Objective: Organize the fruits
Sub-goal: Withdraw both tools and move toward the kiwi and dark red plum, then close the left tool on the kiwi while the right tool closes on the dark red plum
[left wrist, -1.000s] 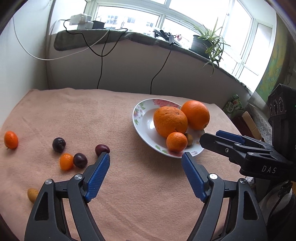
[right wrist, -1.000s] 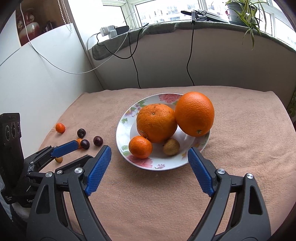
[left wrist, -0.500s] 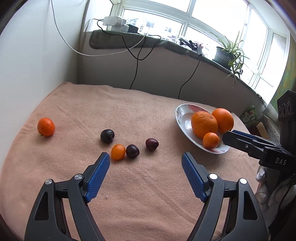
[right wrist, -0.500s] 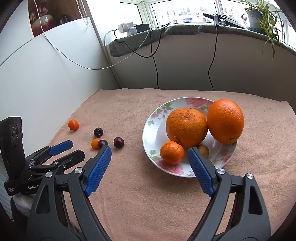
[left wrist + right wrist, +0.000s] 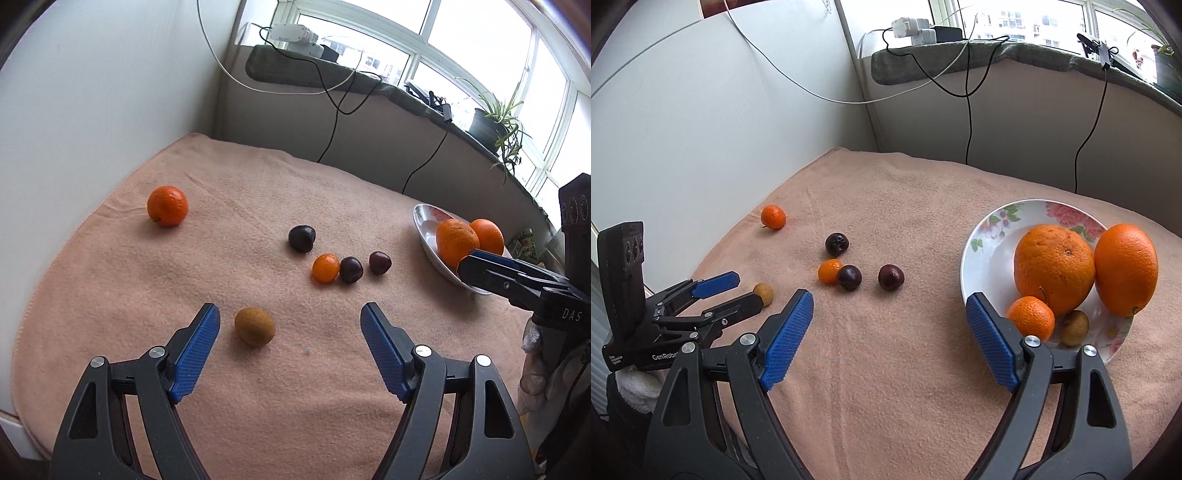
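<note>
Hovering over a bench [image 5: 110,295] draped in a peach-coloured blanket, the left gripper [image 5: 290,334] has its blue-padded fingers [image 5: 195,354] spread apart and grasping nothing, its jaws having just narrowed slightly, with a small tan fruit [image 5: 255,326] lying on the cloth between the tips, nearer the left finger and touching neither pad. Beyond it, three dark plums sit close together with a small orange kumquat [image 5: 325,267]: one plum [image 5: 302,238] stands a little farther back, a second plum [image 5: 351,270] touches the kumquat, and a third plum [image 5: 380,262] lies just beside that one toward the plate. A lone mandarin [image 5: 167,205] rests well apart near the blanket's far left edge by the white wall. The right gripper [image 5: 890,332] is likewise released, its fingers [image 5: 991,345] wide and empty above bare cloth, the right one just in front of the floral plate [image 5: 982,254]. On that plate lie two large oranges, one [image 5: 1054,267] beside the other [image 5: 1126,267], with a small mandarin [image 5: 1030,317] and a brown fruit [image 5: 1075,326] at the near rim. Cables hang from a window ledge [image 5: 997,55] behind the bench, where a potted plant [image 5: 495,122] also stands.
</note>
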Demonstrator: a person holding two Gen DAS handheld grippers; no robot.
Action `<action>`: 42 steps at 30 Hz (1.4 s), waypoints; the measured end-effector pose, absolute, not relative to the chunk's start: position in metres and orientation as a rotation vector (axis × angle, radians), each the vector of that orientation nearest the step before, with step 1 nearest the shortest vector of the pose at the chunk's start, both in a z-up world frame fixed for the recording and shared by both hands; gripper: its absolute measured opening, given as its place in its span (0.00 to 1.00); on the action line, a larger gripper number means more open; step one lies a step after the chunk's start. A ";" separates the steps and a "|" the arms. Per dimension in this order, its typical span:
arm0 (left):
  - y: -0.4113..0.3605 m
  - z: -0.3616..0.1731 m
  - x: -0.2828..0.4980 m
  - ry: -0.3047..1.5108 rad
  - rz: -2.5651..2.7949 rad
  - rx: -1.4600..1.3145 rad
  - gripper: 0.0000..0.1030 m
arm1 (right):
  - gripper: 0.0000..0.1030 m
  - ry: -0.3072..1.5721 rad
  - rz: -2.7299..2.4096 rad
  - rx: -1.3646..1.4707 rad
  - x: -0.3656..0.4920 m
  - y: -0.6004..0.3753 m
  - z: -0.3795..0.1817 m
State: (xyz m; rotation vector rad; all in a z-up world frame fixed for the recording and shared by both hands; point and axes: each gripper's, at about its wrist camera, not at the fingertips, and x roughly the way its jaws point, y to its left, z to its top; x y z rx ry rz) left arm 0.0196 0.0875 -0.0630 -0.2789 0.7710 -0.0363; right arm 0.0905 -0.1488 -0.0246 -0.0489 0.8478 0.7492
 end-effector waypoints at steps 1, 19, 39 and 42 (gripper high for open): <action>0.090 -0.065 0.019 0.776 -0.034 -0.283 0.71 | 0.83 0.850 0.756 -0.051 0.091 -0.146 -0.026; 0.104 -0.086 0.021 0.822 -0.038 -0.336 0.47 | 0.40 0.947 0.731 -0.103 0.123 -0.104 -0.062; 0.107 -0.091 0.029 0.837 -0.035 -0.317 0.37 | 0.39 0.966 0.695 -0.165 0.135 -0.083 -0.076; 0.108 -0.091 0.030 0.836 -0.031 -0.315 0.32 | 0.36 0.973 0.695 -0.171 0.136 -0.081 -0.079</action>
